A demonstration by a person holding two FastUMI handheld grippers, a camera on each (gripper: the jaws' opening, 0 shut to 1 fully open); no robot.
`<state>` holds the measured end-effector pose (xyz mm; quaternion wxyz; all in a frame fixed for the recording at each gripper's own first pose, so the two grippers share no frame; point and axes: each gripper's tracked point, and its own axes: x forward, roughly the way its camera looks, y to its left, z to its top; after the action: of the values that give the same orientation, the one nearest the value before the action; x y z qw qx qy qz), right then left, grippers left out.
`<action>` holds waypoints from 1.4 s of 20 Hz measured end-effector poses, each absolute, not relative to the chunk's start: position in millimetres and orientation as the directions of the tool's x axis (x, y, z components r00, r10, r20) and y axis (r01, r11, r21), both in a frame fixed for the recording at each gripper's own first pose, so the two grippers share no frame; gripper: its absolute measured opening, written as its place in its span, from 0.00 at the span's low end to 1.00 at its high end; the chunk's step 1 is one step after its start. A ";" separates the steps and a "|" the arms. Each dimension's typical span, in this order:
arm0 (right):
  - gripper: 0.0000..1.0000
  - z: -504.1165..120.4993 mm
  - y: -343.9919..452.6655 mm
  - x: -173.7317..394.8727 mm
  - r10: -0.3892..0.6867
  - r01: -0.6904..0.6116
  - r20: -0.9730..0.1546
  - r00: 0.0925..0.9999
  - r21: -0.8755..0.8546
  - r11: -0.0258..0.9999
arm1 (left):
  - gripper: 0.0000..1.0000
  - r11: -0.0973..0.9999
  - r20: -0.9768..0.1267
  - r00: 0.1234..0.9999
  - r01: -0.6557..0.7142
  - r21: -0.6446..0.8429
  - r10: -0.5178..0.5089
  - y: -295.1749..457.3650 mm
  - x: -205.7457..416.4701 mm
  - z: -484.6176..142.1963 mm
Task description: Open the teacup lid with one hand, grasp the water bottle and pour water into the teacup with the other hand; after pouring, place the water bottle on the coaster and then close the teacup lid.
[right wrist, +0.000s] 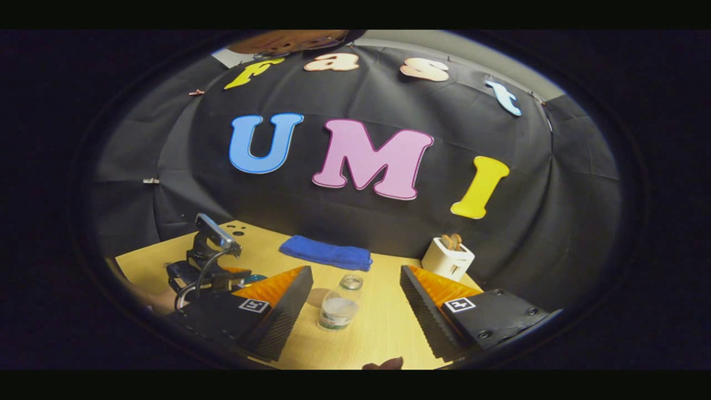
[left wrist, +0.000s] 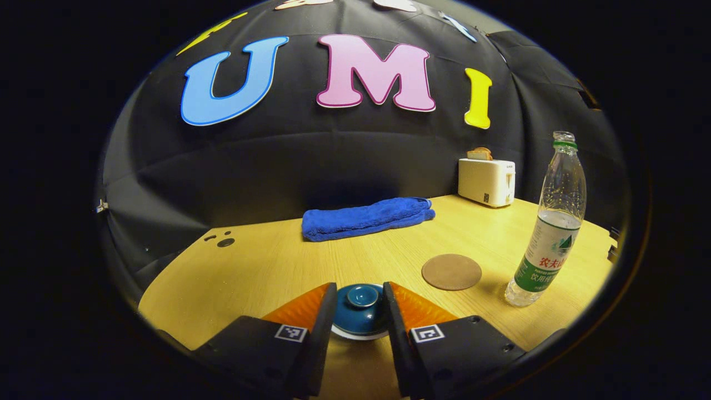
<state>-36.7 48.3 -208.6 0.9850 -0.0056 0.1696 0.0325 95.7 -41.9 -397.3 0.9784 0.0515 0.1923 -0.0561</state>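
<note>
My left tool (left wrist: 360,303) sits low over the surface (left wrist: 266,266), its two orange-faced fingers spread and flanking the teacup lid (left wrist: 358,308). The lid's little knob (left wrist: 361,295) lies midway between the pads, but neither pad touches it yet. The lid is glazed blue ceramic: smooth, hard, and I judge it slippery and easy to chip. The knob is the only sensible place to pinch, so I would close gently and squarely on it, then lift straight up so the lid doesn't scrape the white rim of the teacup (left wrist: 361,335) below.

My right tool (right wrist: 355,297) hangs higher, tilted down, its fingers spread wide with nothing between them. The water bottle (right wrist: 339,305) stands on the surface ahead of it, seen from above. From the left gripper view the bottle (left wrist: 550,222) is upright, well off to the side of the cup, its cap off as far as I can tell, and roughly half full. Thin clear plastic like that will give under pressure, and a hard squeeze could push water out of the open neck. I would take it around the labelled middle, where it is firmest, with a moderate grip.

The round coaster (left wrist: 451,271) lies flat between cup and bottle, touching neither. Farther back rest a folded blue towel (left wrist: 366,218) and a white toaster (left wrist: 486,181) with bread in it.
</note>
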 end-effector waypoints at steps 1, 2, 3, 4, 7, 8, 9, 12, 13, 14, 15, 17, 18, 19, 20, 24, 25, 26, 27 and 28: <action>0.96 -214.5 50.5 -38.4 0.069 -0.072 -0.342 0.937 0.006 0.997 | 0.51 0.988 -0.379 0.921 0.129 0.080 -0.090 -41.7 95.6 -397.1; 0.98 -220.6 52.0 -39.9 0.073 -0.074 -0.350 0.934 0.012 0.997 | 0.48 0.988 -0.376 0.921 0.137 0.074 -0.100 -43.9 97.0 -395.9; 0.98 -228.8 53.3 -40.0 0.077 -0.075 -0.358 0.930 0.019 0.997 | 0.39 0.987 -0.373 0.922 0.141 0.076 -0.103 -44.9 95.4 -394.9; 0.98 -236.4 55.7 -40.2 0.082 -0.078 -0.366 0.927 0.027 0.997 | 0.34 0.986 -0.373 0.922 0.145 0.079 -0.105 -45.8 95.8 -394.0; 0.98 -264.8 62.0 -44.2 0.095 -0.088 -0.385 0.918 0.037 0.995 | 0.31 0.986 -0.352 0.930 0.141 0.086 -0.102 -46.2 97.1 -377.8; 0.98 -277.2 65.0 -45.7 0.104 -0.094 -0.395 0.913 0.044 0.995 | 0.31 0.987 -0.339 0.935 0.136 0.079 -0.102 -46.2 97.1 -366.0; 0.98 -293.3 67.8 -46.8 0.113 -0.098 -0.412 0.904 0.057 0.994 | 0.31 0.989 -0.329 0.939 0.129 0.073 -0.098 -44.2 96.4 -354.5; 0.98 -341.6 72.7 -50.5 0.115 -0.082 -0.465 0.878 0.092 0.992 | 0.31 0.994 -0.314 0.946 0.097 0.042 -0.080 -37.1 89.7 -324.9; 0.98 -359.3 73.3 -51.1 0.113 -0.074 -0.489 0.865 0.099 0.992 | 0.31 0.995 -0.313 0.947 0.089 0.039 -0.072 -33.5 86.3 -319.1; 0.98 -375.5 73.8 -51.6 0.110 -0.065 -0.512 0.852 0.105 0.992 | 0.31 0.996 -0.312 0.948 0.083 0.045 -0.065 -30.9 82.7 -313.8; 0.98 -389.7 74.0 -51.6 0.107 -0.056 -0.532 0.840 0.111 0.992 | 0.31 0.995 -0.310 0.949 0.080 0.057 -0.058 -27.7 79.3 -310.1; 0.98 -409.3 73.1 -52.7 0.098 -0.027 -0.565 0.819 0.133 0.991 | 0.31 0.994 -0.310 0.949 0.078 0.072 -0.052 -23.7 73.1 -306.4; 0.98 -415.4 73.4 -48.9 0.095 -0.010 -0.572 0.815 0.151 0.988 | 0.27 0.994 -0.311 0.949 0.076 0.072 -0.050 -22.1 71.5 -305.0; 0.98 -423.2 75.3 -45.6 0.097 0.005 -0.584 0.806 0.170 0.985 | 0.34 0.995 -0.314 0.948 0.070 0.071 -0.045 -20.5 70.1 -305.9; 0.98 -430.1 76.7 -41.5 0.095 0.015 -0.593 0.799 0.178 0.984 | 0.31 0.996 -0.318 0.947 0.063 0.070 -0.037 -18.8 69.2 -306.5; 0.98 -448.7 85.0 -33.4 0.096 0.032 -0.607 0.789 0.197 0.980 | 0.31 0.997 -0.308 0.951 0.034 0.073 -0.010 -12.3 68.4 -304.8; 0.98 -452.2 89.2 -30.5 0.104 0.035 -0.612 0.784 0.211 0.977 | 0.31 0.997 -0.307 0.952 0.028 0.075 -0.004 -10.3 67.8 -304.8; 0.98 -453.0 90.8 -25.2 0.098 0.043 -0.600 0.794 0.216 0.975 | 0.31 0.997 -0.306 0.952 0.024 0.074 -0.001 -8.6 67.2 -304.6; 0.94 -450.8 85.5 -22.5 0.080 0.053 -0.598 0.797 0.202 0.978 | 0.31 0.997 -0.305 0.952 0.021 0.074 0.003 -7.5 66.7 -305.4; 0.78 -450.5 85.6 -19.5 0.084 0.047 -0.599 0.796 0.200 0.979 | 0.31 0.997 -0.305 0.952 0.019 0.075 0.005 -6.2 65.7 -303.9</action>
<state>-19.5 85.6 -450.5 0.9421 0.1028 0.3190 0.0098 65.7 -6.2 -303.9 0.9873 0.0386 0.1542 -0.0035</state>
